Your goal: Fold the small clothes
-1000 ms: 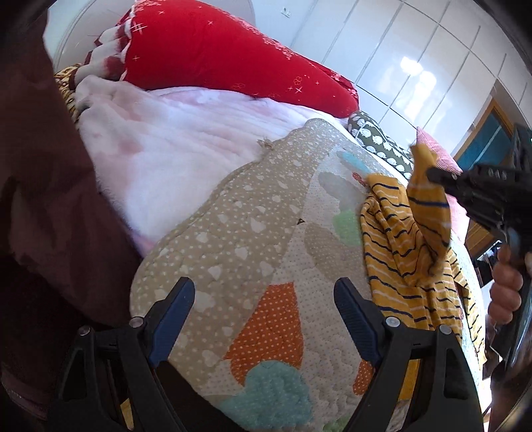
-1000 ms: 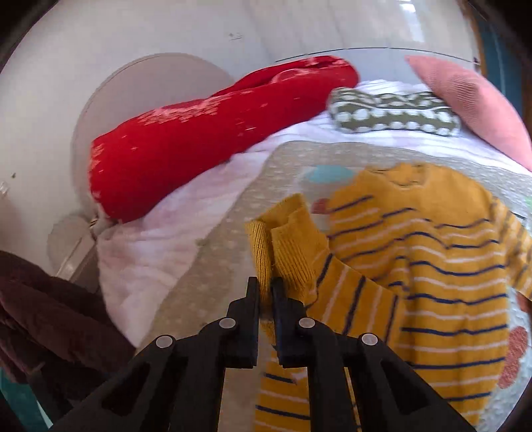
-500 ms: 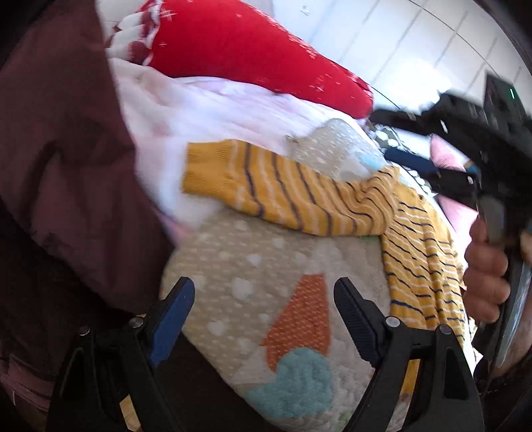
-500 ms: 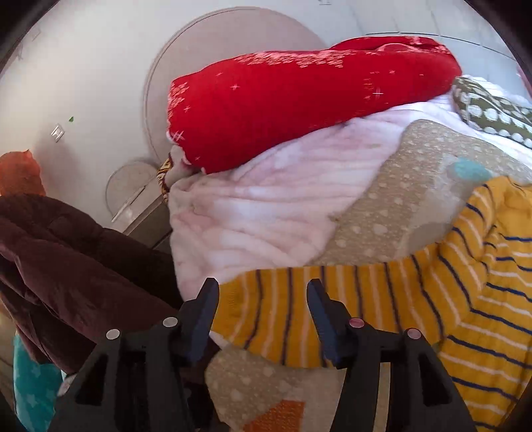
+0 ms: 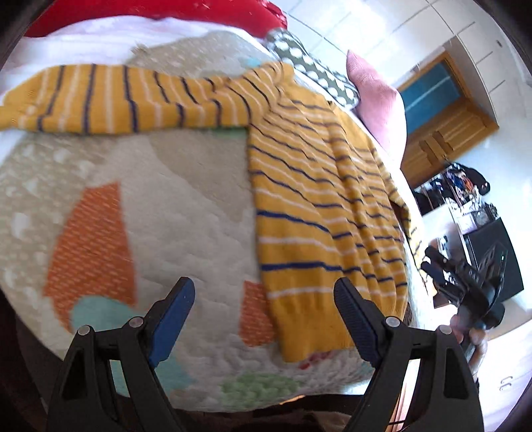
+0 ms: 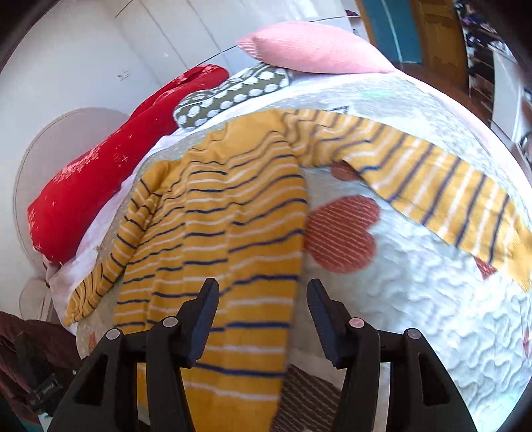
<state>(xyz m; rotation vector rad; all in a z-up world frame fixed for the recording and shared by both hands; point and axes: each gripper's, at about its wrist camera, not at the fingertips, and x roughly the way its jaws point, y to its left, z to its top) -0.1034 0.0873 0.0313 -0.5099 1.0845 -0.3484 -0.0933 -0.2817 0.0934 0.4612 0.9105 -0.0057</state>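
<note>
A small yellow sweater [image 5: 319,206] with navy and white stripes lies flat on a quilted patterned bedspread [image 5: 186,212]. One sleeve [image 5: 109,99] is spread out to the left; in the right wrist view the sweater [image 6: 232,232] shows with its other sleeve [image 6: 442,186] spread right. My left gripper [image 5: 264,315] is open and empty above the bedspread, near the sweater's hem. My right gripper [image 6: 262,319] is open and empty just above the sweater's lower edge. The right gripper also shows in the left wrist view [image 5: 465,282], at the far right beyond the sweater.
A red bolster [image 6: 109,166], a green polka-dot cushion [image 6: 232,93] and a pink pillow [image 6: 312,50] lie at the head of the bed. A white-pink blanket [image 5: 99,30] lies beside the bolster. A dark maroon garment [image 6: 30,359] hangs at the left. Wooden doors [image 5: 445,123] stand beyond the bed.
My right gripper let go of the sleeve, opened and swung over to the sweater's hem. The sleeve now lies spread flat to the side. My left gripper moved right toward the hem.
</note>
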